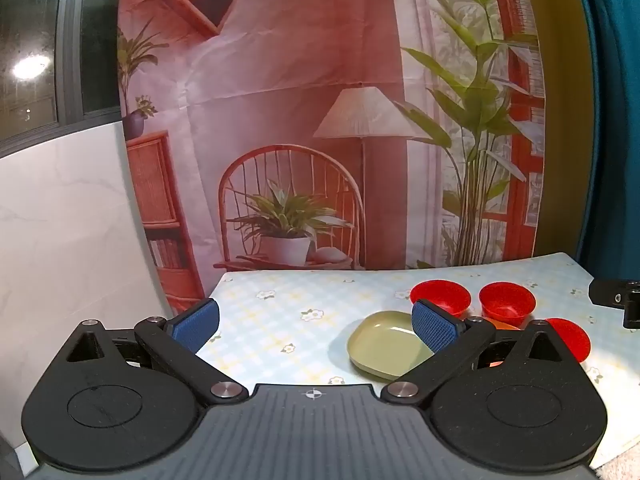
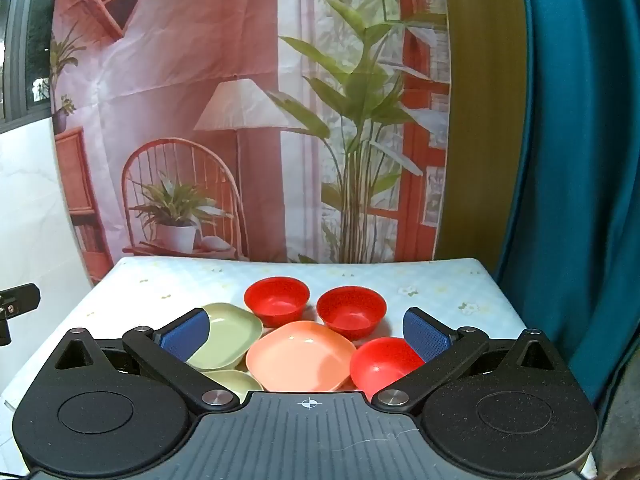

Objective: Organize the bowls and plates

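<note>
Three red bowls sit on the table: two at the back (image 2: 277, 300) (image 2: 351, 311) and one nearer, on the right (image 2: 382, 364). A salmon square plate (image 2: 301, 356) lies in the middle, with a green square plate (image 2: 226, 336) to its left and a second green plate (image 2: 236, 382) partly hidden below it. My right gripper (image 2: 306, 330) hovers open over the plates, holding nothing. My left gripper (image 1: 316, 320) stands open above the table's left part; the green plate (image 1: 382, 346) lies by its right finger, with red bowls (image 1: 440, 297) (image 1: 507, 304) behind.
A floral tablecloth (image 2: 160, 280) covers the small table. A printed backdrop (image 2: 240, 120) hangs right behind it, a teal curtain (image 2: 580, 160) on the right and a white wall (image 1: 60, 220) on the left. The other gripper's tip (image 1: 616, 300) shows at the right edge.
</note>
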Demonstrator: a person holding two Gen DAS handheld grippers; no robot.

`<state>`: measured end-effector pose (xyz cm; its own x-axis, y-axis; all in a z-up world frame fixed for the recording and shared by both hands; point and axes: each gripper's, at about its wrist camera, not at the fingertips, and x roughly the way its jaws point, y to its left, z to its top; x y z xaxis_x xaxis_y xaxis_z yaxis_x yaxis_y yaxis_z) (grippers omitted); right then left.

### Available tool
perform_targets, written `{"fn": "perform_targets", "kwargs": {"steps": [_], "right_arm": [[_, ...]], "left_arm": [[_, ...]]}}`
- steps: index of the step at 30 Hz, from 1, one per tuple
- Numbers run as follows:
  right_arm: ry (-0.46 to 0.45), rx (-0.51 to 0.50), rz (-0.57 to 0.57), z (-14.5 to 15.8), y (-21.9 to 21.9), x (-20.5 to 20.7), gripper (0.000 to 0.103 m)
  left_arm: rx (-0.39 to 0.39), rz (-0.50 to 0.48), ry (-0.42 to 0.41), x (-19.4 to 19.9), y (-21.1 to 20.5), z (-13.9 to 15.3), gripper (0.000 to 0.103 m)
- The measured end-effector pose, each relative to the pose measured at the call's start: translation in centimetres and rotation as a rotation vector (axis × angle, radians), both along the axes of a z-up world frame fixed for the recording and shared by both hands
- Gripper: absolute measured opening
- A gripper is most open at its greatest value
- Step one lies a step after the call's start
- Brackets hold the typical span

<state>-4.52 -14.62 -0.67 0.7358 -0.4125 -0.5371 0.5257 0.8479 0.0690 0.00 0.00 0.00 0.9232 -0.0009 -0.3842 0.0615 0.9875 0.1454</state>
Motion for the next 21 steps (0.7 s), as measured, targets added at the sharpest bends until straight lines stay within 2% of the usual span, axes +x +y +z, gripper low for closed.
{"fn": "perform_targets", "kwargs": {"steps": [21], "right_arm": [[0.0,-0.005,-0.001,0.01,0.01,-0.01,0.103]], "left_arm": [[0.0,0.001,0.006,0.02,0.0,0.01,0.103]]}}
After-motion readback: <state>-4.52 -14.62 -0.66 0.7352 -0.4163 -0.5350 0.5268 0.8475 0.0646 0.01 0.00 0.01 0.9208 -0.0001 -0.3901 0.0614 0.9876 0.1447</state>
